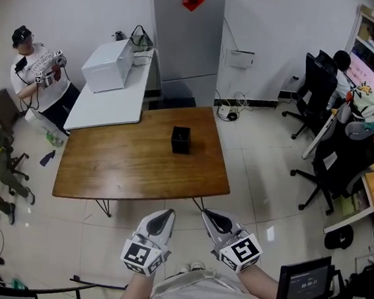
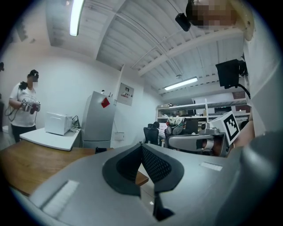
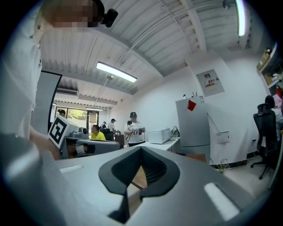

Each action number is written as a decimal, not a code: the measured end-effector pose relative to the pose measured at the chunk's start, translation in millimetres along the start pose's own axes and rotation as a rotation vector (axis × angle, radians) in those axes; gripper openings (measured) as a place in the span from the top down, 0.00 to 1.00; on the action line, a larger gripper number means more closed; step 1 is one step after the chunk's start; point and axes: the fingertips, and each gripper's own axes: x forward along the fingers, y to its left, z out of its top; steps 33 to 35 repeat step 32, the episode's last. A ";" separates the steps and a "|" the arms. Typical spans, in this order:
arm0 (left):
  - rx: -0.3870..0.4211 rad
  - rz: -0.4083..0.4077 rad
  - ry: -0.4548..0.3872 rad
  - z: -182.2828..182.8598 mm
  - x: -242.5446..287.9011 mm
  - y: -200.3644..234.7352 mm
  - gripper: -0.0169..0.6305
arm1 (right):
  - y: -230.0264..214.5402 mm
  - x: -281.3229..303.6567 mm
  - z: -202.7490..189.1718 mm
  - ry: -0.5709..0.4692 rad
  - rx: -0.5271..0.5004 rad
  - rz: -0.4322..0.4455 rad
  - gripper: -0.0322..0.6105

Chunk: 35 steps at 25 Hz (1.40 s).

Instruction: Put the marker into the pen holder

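Two tools, the left hand-held gripper point(image 1: 165, 215) and the right hand-held gripper point(image 1: 209, 215), hang short of the near edge of the table point(image 1: 105, 170), jaws pressed together and empty. A black pen holder point(image 1: 181, 139) stands right of the table's middle. No marker shows; locating it first, then spreading one pair of jaws, seems wisest.

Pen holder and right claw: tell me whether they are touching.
Apart. The head view shows the pen holder standing on the wooden table, while the right claw hangs short of the table's near edge, floor between them.
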 end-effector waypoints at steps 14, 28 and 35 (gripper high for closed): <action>0.037 0.032 -0.034 6.0 -1.9 10.6 0.95 | 3.5 10.4 2.2 0.019 -0.050 0.021 0.95; 0.033 0.040 -0.002 -2.8 20.1 15.6 0.95 | -20.6 21.2 -12.8 0.056 -0.002 0.030 0.95; 0.032 0.045 0.006 -2.5 27.4 16.7 0.95 | -29.8 23.7 -15.0 0.067 0.011 0.028 0.95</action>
